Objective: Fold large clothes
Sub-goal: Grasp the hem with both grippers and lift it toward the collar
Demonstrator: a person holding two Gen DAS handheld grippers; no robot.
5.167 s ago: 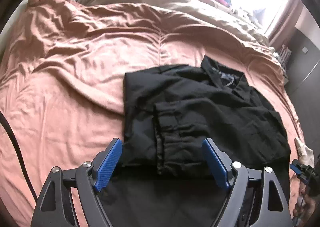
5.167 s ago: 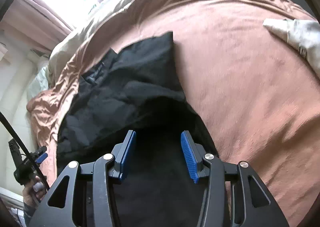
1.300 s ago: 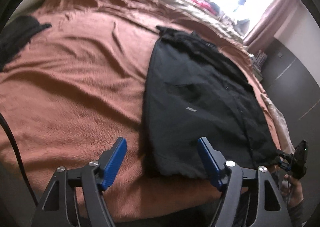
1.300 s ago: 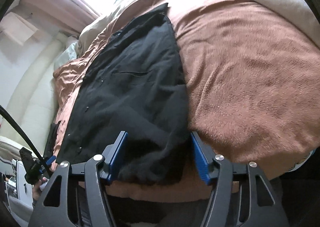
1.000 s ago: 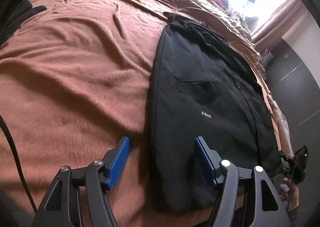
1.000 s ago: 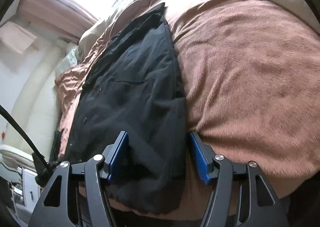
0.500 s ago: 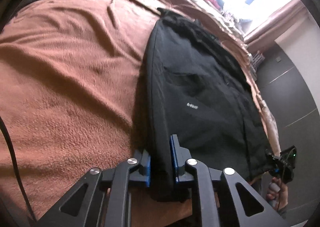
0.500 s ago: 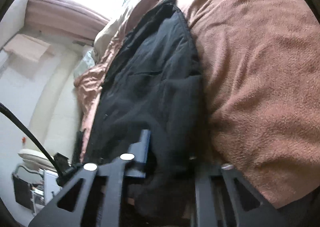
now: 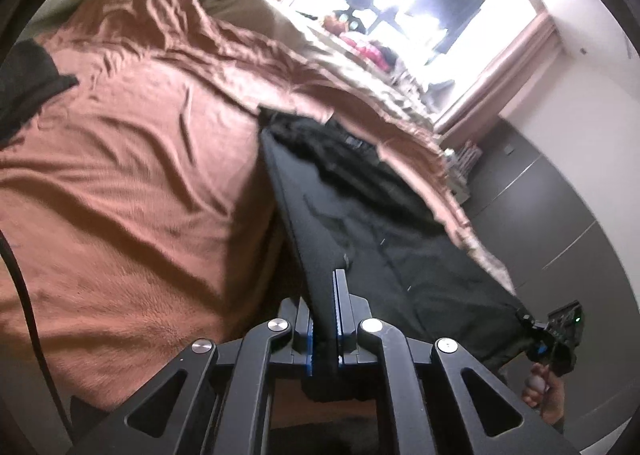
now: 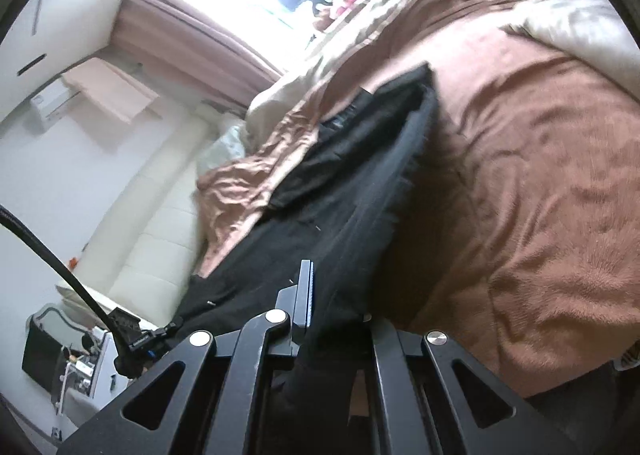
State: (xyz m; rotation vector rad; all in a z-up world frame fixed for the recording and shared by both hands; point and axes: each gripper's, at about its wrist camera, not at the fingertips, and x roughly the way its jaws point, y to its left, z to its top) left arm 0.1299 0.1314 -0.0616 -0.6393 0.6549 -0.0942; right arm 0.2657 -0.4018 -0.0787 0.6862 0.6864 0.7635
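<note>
A black shirt (image 9: 360,223) lies lengthwise on the brown blanket (image 9: 140,175), collar toward the window. Its near hem hangs lifted and stretched between the two grippers. My left gripper (image 9: 336,279) is shut on the hem's left corner, its jaws closing the last bit with cloth pinched between the blue pads. In the right wrist view the shirt (image 10: 320,215) drapes over my right gripper (image 10: 320,287), which is shut on the other corner; cloth hides its right finger. The right gripper (image 9: 556,331) also shows at the left view's lower right, held by a hand (image 9: 544,395).
A beige duvet (image 9: 256,11) and soft toys lie by the bright window. Dark clothing (image 9: 24,83) sits at the blanket's left edge. Dark cupboards (image 9: 540,207) stand to the right. A pale cloth (image 10: 580,27) lies at the bed's right. A cream headboard (image 10: 152,215) and cluttered shelf (image 10: 52,355) are at left.
Both grippers went from open around the hem corners to shut on them. Both then rose, lifting the shirt's near edge off the blanket and pulling it taut.
</note>
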